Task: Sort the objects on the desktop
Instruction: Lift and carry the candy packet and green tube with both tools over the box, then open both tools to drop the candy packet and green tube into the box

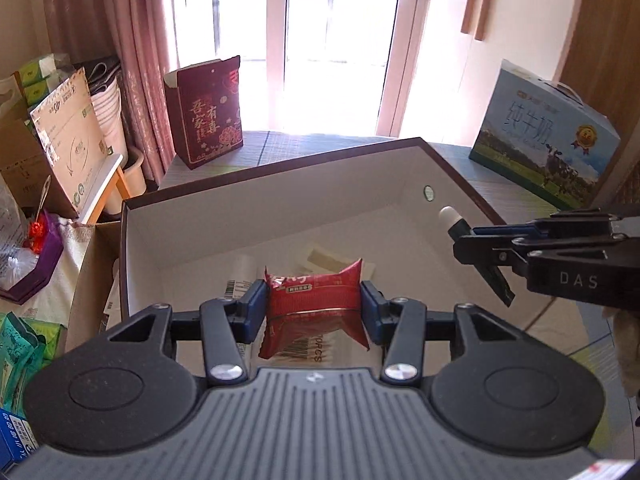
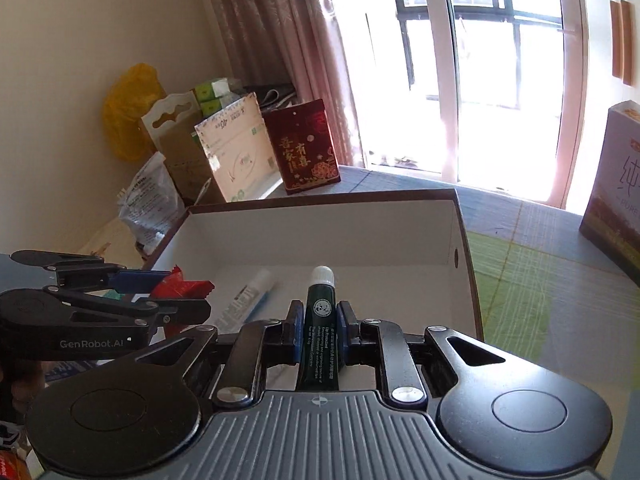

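My left gripper (image 1: 314, 300) is shut on a red snack packet (image 1: 314, 304) and holds it over the open white-lined box (image 1: 280, 196). It shows from the side in the right wrist view (image 2: 176, 296), with the packet (image 2: 180, 286) between its fingers. My right gripper (image 2: 319, 328) is shut on a dark green tube with a white cap (image 2: 319, 320), above the near edge of the box (image 2: 320, 220). It enters the left wrist view at the right (image 1: 476, 240), with the tube's cap (image 1: 448, 214) sticking out. A white and blue tube (image 2: 248, 300) lies in the box.
A dark red gift bag (image 1: 208, 116) and a blue milk carton box (image 1: 548, 140) stand on the table behind the box. Flat packets (image 1: 324, 258) lie on the box floor. Cardboard boxes and bags (image 1: 64, 136) crowd the left side.
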Tool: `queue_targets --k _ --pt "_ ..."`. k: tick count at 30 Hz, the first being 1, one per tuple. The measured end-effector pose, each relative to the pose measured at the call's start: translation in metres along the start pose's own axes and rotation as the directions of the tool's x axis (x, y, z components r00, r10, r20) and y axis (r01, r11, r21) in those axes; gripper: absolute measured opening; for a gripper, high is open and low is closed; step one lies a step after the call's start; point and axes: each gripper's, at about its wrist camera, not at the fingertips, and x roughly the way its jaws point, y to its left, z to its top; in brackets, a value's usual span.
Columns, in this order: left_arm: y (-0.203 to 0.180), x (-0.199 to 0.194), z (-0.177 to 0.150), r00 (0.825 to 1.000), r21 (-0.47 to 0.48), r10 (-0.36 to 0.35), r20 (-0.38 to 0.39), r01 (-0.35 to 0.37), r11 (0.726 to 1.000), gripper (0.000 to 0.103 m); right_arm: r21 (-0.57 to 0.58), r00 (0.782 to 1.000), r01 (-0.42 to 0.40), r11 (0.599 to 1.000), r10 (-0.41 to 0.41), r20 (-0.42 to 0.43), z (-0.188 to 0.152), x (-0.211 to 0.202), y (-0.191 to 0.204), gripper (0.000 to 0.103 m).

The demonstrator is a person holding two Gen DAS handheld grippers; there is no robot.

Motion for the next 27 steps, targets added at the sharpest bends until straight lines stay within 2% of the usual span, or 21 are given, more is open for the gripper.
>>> queue_targets --k 6,10,12,18,24,27 --pt "0.011 0.045 0.022 0.998 0.005 0.01 -0.055 -0.009 1.0 0.044 0.023 0.996 0.045 0.999 -0.043 -0.083 0.018 0.052 -0.018 0.014" --pt "0.017 0.074 0.025 0.995 0.018 0.021 -0.103 -0.019 1.0 0.044 0.019 0.989 0.064 0.998 -0.061 -0.133 0.022 0.075 -0.024 0.014" --pt "0.019 0.086 0.024 0.991 0.029 0.005 -0.133 -0.002 1.0 0.044 0.011 0.986 0.072 0.997 -0.07 -0.153 0.022 0.083 -0.026 0.014" --pt "0.019 0.105 0.014 0.981 0.106 0.025 -0.194 -0.005 0.994 0.046 -0.005 0.98 0.076 0.997 -0.076 -0.186 0.021 0.093 -0.03 0.014" --pt "0.017 0.117 0.009 0.976 0.119 0.037 -0.213 -0.012 0.993 0.048 0.002 0.976 0.087 0.996 -0.085 -0.198 0.019 0.096 -0.039 0.014" --pt "0.016 0.119 0.01 0.977 0.116 0.033 -0.213 -0.008 0.993 0.054 0.001 0.974 0.088 0.996 -0.086 -0.208 0.018 0.097 -0.041 0.014"
